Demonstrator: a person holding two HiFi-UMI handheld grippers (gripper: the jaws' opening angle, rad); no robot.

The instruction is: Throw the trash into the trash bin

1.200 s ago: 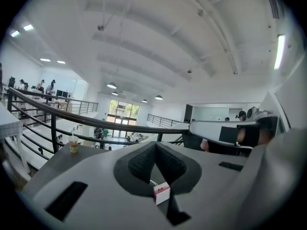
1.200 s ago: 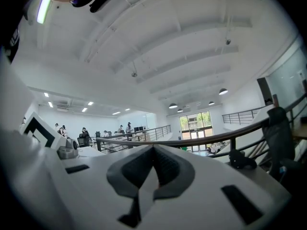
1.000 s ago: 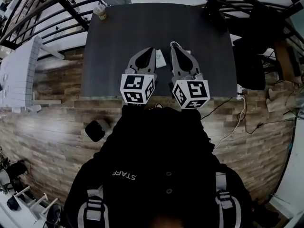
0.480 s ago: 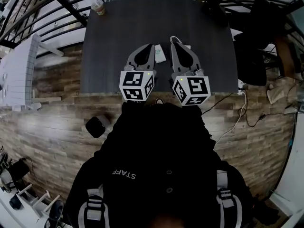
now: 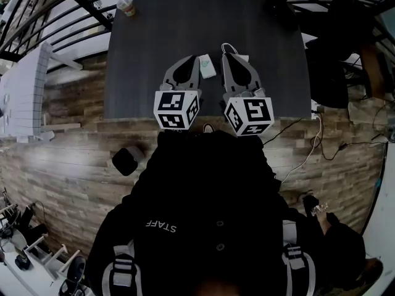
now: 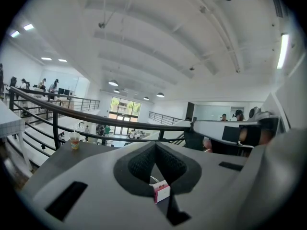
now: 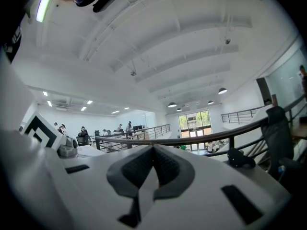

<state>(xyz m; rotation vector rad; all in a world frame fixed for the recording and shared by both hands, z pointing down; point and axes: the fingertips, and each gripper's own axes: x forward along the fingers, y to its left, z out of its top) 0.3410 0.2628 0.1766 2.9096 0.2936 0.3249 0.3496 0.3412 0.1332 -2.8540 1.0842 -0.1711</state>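
- The dark grey rectangular table (image 5: 154, 54) stood on a wood-plank floor, and the person in black clothing stood at its near edge.
- The left gripper (image 5: 196, 60), grey with a black-and-white marker cube at its back, reached over the near half of the table. Its own view showed the left gripper (image 6: 154, 146) with its jaws pressed together at the tips and nothing held between them.
- The right gripper (image 5: 226, 55) lay alongside it over the same part of the table. In its own view the right gripper (image 7: 153, 148) also had its jaws closed tip to tip, with nothing in them.
- The small white carton with a pink edge (image 5: 207, 66) lay on the table near its middle, between the two grippers and just beside the left one's tip. The left gripper view showed it (image 6: 161, 191) through the gap below the closed jaws.
- A thin white cable (image 5: 229, 46) lay on the table just past the right gripper.
- A clear plastic cup (image 5: 126, 5) stood at the table's far left corner.
- A small black container (image 5: 127, 161) sat on the floor off the table's near left corner.
- A black metal railing (image 6: 96, 116) ran beyond the table's far edge.
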